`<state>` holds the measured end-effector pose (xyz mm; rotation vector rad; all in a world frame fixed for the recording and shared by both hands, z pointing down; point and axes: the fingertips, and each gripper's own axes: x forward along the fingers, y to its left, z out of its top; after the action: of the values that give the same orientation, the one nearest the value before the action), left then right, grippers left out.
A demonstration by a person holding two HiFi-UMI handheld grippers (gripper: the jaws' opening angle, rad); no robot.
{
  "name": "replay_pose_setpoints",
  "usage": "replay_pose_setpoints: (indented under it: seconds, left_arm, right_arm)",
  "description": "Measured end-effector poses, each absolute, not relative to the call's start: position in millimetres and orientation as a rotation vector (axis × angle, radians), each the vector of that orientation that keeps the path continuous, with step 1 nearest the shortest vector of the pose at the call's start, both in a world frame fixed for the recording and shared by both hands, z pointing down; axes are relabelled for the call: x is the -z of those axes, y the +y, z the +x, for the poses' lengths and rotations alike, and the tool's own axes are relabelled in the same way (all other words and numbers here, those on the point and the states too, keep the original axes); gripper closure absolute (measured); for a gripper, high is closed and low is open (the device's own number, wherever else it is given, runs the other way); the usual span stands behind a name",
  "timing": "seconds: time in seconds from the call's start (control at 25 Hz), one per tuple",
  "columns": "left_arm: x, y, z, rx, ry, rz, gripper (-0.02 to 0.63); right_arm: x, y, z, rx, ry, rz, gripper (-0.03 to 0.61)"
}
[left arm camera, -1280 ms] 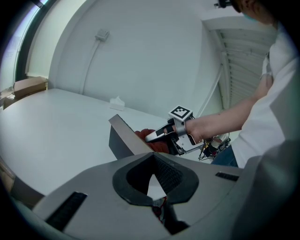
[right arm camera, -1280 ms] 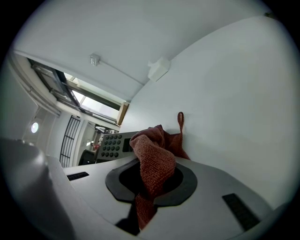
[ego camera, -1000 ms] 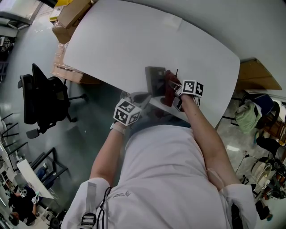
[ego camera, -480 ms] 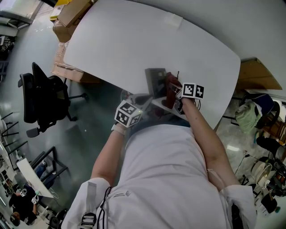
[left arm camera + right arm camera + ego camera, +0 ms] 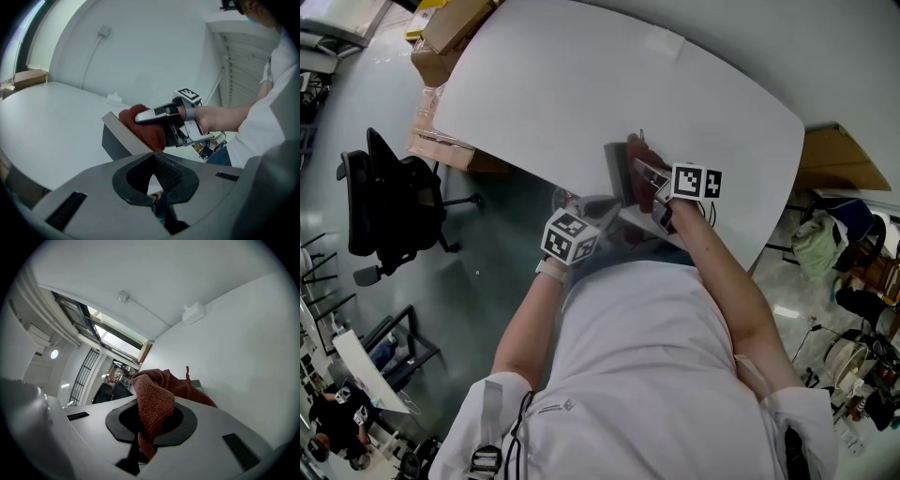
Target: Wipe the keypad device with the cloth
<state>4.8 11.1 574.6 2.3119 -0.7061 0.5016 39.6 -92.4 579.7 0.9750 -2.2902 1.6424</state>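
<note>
- While the cloth (image 5: 639, 153) sits bunched at the far end of the keypad device (image 5: 623, 173), the wipe looks to be under way but not finished. I judge the face nearer the person is left to cover.
- The right gripper (image 5: 649, 174) is clamped on the cloth, which trails from its jaws onto the device.
- The left gripper (image 5: 594, 202) sits at the device's near edge with its jaws pressed together. Whether they nip that edge is unclear.
- Only the left gripper view shows the device as a grey wedge with the cloth on its top edge. The right gripper view shows mostly cloth weave.
</note>
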Motion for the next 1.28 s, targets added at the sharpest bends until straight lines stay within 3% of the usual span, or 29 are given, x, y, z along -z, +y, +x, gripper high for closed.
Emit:
replay_pose_setpoints:
  seconds: [0.48, 1.28]
  left_arm:
    - [-576, 11, 4, -0.479, -0.72, 2.301, 0.603]
    - [-575, 12, 4, -0.484, -0.672, 2.314, 0.603]
  right_arm:
    - [-564, -106, 0, -1.606, -2.335, 0.876, 0.525]
    - [-592, -111, 23, -1.668, -2.268, 0.966, 0.526]
